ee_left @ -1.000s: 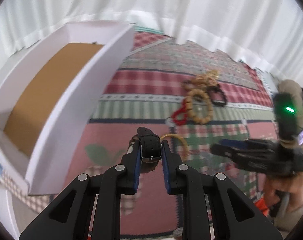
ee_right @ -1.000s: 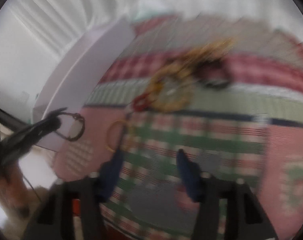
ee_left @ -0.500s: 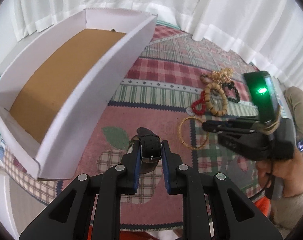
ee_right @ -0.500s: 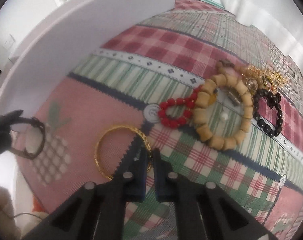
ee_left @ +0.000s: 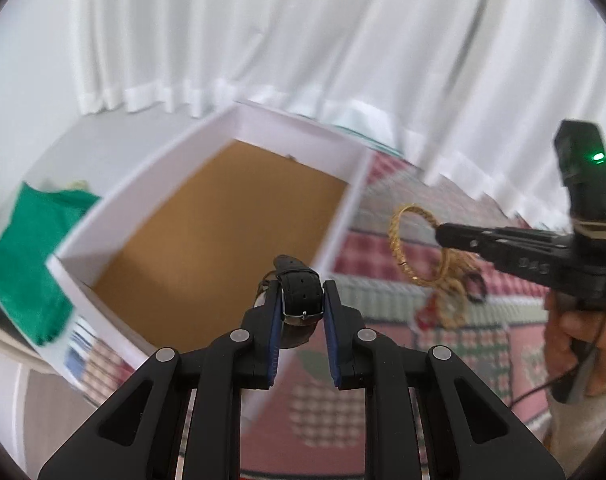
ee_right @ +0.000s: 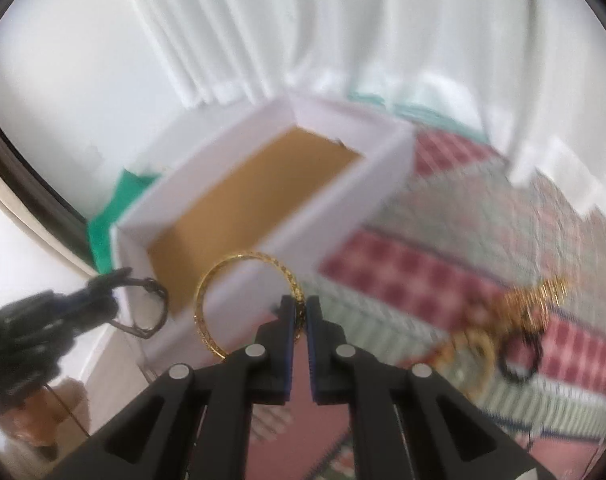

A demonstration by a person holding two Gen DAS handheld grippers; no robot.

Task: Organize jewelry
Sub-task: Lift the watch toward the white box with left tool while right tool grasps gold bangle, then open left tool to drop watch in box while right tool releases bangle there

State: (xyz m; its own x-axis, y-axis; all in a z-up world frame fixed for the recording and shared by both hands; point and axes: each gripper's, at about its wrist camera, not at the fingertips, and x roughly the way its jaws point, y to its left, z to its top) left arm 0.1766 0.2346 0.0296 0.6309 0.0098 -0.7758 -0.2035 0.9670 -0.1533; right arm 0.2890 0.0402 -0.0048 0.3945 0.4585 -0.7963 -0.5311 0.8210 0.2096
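My left gripper (ee_left: 302,300) is shut on a black leather watch (ee_left: 300,294) and holds it in the air at the near corner of the white box (ee_left: 343,216) with a brown floor. My right gripper (ee_right: 299,312) is shut on a gold bangle (ee_right: 207,328), lifted off the cloth in front of the box wall (ee_right: 303,236). The bangle (ee_left: 399,244) and the right gripper (ee_left: 443,234) also show in the left wrist view. The left gripper with the watch (ee_right: 151,312) shows at the left of the right wrist view.
A pile of bead bracelets (ee_right: 519,320) lies on the checked tablecloth (ee_right: 403,272) to the right; it also shows in the left wrist view (ee_left: 451,300). A green cloth (ee_left: 27,248) lies left of the box. White curtains (ee_left: 303,40) hang behind.
My right gripper took hold of the gold bangle and lifted it off the cloth toward the box. My left gripper rose and swung toward the box with the watch.
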